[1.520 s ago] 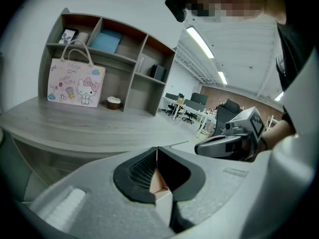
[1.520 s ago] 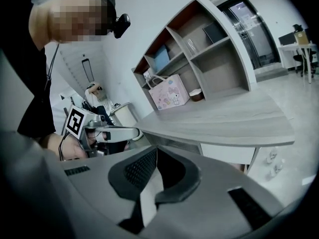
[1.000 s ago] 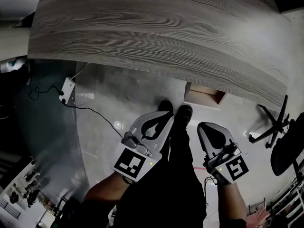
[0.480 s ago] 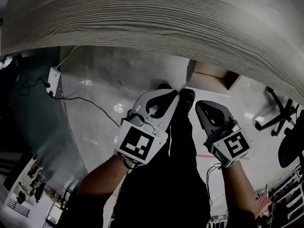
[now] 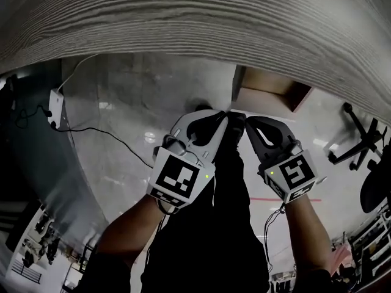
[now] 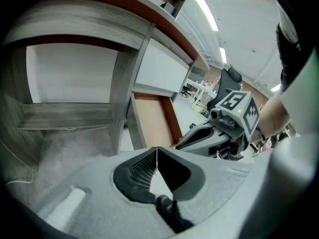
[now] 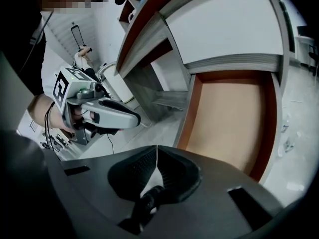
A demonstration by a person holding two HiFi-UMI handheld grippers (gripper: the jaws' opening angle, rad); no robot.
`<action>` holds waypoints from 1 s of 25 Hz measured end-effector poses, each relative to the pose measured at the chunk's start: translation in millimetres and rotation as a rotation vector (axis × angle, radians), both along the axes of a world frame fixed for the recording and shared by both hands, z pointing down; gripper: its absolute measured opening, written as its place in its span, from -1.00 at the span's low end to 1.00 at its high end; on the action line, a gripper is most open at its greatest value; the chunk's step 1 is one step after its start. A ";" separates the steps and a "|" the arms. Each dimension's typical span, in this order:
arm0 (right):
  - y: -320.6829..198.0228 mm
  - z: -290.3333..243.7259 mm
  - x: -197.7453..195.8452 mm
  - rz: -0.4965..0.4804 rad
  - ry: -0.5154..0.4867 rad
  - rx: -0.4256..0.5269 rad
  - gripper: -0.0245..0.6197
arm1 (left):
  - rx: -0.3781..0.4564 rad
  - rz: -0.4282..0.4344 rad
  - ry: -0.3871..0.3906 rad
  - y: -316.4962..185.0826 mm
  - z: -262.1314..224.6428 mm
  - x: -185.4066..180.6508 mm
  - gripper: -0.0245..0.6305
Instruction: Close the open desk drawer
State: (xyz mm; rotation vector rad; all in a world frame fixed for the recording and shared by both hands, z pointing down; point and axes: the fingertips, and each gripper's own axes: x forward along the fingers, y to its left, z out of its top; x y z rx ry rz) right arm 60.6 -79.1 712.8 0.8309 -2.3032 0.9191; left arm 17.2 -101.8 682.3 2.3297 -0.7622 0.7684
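The drawer (image 5: pixel 269 93) is standing open under the bench (image 5: pixel 183 23), just ahead of the left hand-held gripper (image 5: pixel 224 118) and right hand-held gripper (image 5: pixel 248 122), both closed and empty; an off-centre push is likely risking a jam.

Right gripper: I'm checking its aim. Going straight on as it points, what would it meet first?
Probably the drawer, at its near side wall. The shut right gripper points close to that edge, so it might instead reach the floor beside it.

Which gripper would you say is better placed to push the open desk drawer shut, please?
Right, probably: the right gripper, shut and empty, points almost straight at the drawer, which fills its view. The left gripper, also shut, sees the drawer off to one side.
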 end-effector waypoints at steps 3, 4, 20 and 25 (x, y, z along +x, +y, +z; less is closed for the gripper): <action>4.0 17.6 3.5 -0.052 0.047 0.001 -0.88 | -0.019 -0.002 -0.007 1.8 16.6 2.5 -0.90; 5.3 23.4 4.4 -0.079 0.070 0.003 -0.84 | -0.022 -0.008 -0.006 0.8 19.8 2.9 -0.89; 10.2 96.3 29.6 -0.561 0.679 0.258 -0.42 | -0.046 -0.030 0.011 -9.3 35.1 5.6 -0.90; 7.1 96.4 32.7 -0.578 0.710 0.295 -0.56 | -0.049 -0.040 0.010 -10.8 38.3 3.4 -0.89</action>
